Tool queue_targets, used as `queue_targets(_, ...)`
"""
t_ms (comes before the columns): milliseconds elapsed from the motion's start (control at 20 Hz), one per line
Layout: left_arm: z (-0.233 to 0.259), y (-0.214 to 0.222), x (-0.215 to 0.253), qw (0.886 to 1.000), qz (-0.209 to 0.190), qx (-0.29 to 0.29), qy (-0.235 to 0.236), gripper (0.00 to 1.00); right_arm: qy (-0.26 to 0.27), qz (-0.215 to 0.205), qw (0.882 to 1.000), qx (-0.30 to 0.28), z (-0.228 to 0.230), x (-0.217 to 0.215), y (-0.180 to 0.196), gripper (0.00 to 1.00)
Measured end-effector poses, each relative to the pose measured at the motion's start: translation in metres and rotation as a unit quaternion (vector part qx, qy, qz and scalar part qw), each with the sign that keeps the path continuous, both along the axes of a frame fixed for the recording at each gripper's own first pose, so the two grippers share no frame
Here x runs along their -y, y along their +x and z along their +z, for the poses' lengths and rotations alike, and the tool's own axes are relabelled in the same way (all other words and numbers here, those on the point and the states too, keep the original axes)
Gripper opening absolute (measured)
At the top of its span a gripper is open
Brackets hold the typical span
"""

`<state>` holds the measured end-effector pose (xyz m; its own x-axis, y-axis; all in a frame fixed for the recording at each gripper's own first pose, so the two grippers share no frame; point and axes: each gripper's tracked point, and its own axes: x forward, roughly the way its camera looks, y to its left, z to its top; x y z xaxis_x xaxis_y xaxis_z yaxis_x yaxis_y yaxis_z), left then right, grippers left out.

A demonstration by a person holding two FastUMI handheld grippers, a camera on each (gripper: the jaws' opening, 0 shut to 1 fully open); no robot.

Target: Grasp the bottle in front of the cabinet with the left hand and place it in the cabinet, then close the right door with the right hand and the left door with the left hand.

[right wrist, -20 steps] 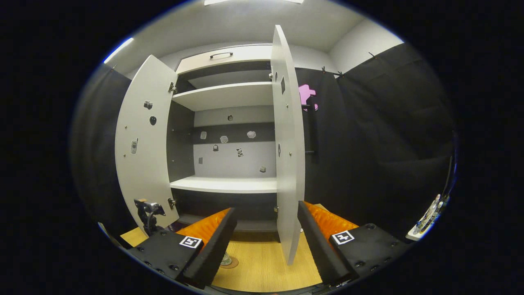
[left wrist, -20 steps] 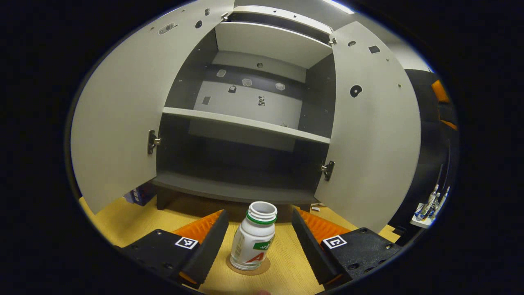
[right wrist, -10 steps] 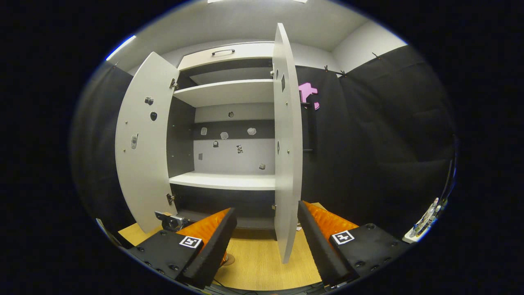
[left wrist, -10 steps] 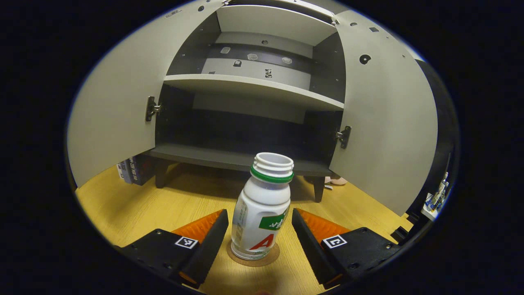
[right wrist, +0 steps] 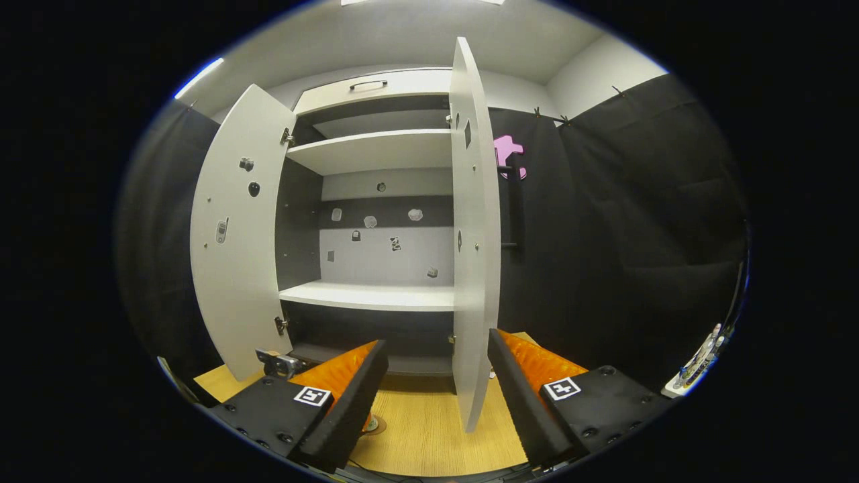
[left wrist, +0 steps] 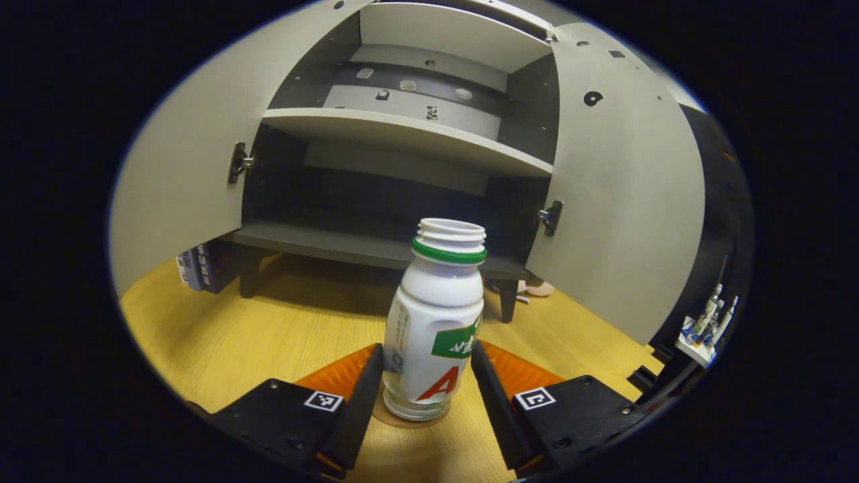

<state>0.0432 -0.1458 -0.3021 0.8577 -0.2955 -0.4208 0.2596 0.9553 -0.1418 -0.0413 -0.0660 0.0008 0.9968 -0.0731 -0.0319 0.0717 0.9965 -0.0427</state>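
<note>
The uncapped white bottle [left wrist: 434, 329] stands upright on a round coaster [left wrist: 409, 421] on the wooden floor [left wrist: 268, 335] before the open cabinet [left wrist: 376, 241]. My left gripper [left wrist: 423, 396] brackets its base, fingers narrowed close against both sides; I cannot tell whether they press. My right gripper [right wrist: 436, 396] gapes wide, empty, beside the right door [right wrist: 475, 268].

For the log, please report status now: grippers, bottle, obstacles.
Left hand-held gripper closing around bottle, contact unclear. Right hand-held gripper open, empty. Bottle upright on table. Both doors open.
</note>
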Motion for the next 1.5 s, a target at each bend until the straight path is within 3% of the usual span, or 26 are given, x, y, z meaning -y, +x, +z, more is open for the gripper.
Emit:
queue_targets(200,0.066,0.006,-0.014,0.999,0.006,0.036,0.008,0.78,0.009,0.001,1.0,-0.003,-0.006,-0.001,0.005,0.99)
queue_targets(450,0.166,0.024,-0.03,0.997,0.026,0.069,-0.037,0.73,0.029,0.001,1.0,-0.002,-0.011,-0.002,0.009,0.99)
queue_targets(900,0.31,0.103,-0.024,0.991,0.003,0.134,-0.003,0.73,0.042,-0.036,0.998,0.003,-0.019,0.024,0.0,0.99)
queue_targets(1250,0.359,0.202,0.013,0.985,-0.016,0.17,0.039,0.72,0.051,-0.113,0.992,0.007,-0.022,0.077,-0.019,0.99)
queue_targets(1500,0.33,0.269,0.037,0.99,-0.014,0.132,0.04,0.72,0.057,-0.177,0.982,0.014,-0.02,0.123,-0.041,0.99)
